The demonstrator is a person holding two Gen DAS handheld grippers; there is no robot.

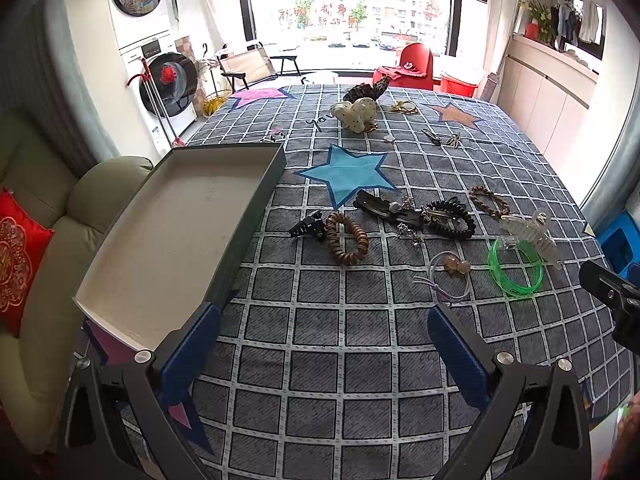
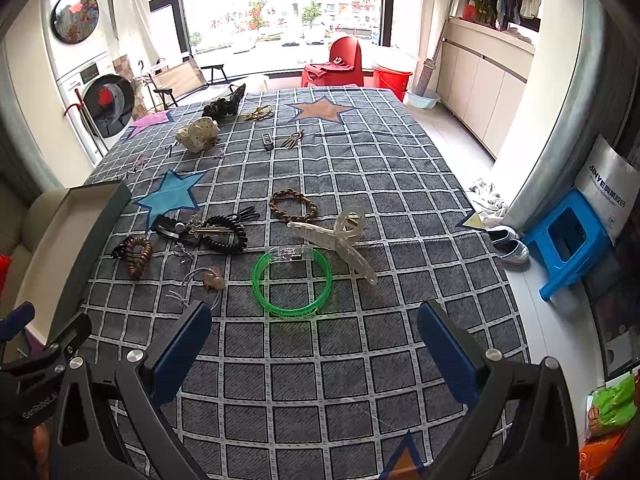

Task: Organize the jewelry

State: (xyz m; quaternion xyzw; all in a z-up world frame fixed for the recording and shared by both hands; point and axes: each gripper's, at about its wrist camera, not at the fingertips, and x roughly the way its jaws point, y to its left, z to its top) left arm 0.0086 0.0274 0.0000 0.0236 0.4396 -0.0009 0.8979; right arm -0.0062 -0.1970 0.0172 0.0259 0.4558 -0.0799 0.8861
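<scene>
An open grey box (image 1: pixel 176 236) with a pale inside sits at the table's left edge; it also shows in the right wrist view (image 2: pixel 86 216). Jewelry lies mid-table: a green bangle (image 2: pixel 292 282) (image 1: pixel 516 270), a clear claw clip (image 2: pixel 338 240) (image 1: pixel 534 234), a brown coil tie (image 1: pixel 347 238) (image 2: pixel 138 258), a black coil tie (image 1: pixel 454 218) (image 2: pixel 226 234), a braided band (image 2: pixel 293 204) (image 1: pixel 489 200), a clear elastic with beads (image 1: pixel 450 272) (image 2: pixel 208 280). My left gripper (image 1: pixel 324 334) is open and empty beside the box. My right gripper (image 2: pixel 314 330) is open and empty just short of the bangle.
More pieces lie at the far end: a cream dotted scrunchie (image 1: pixel 356 114), a dark scrunchie (image 1: pixel 370 90), gold ties (image 1: pixel 404 108) and small clips (image 1: pixel 440 138). A sofa (image 1: pixel 44 216) stands left of the table, a blue stool (image 2: pixel 568 244) on the right.
</scene>
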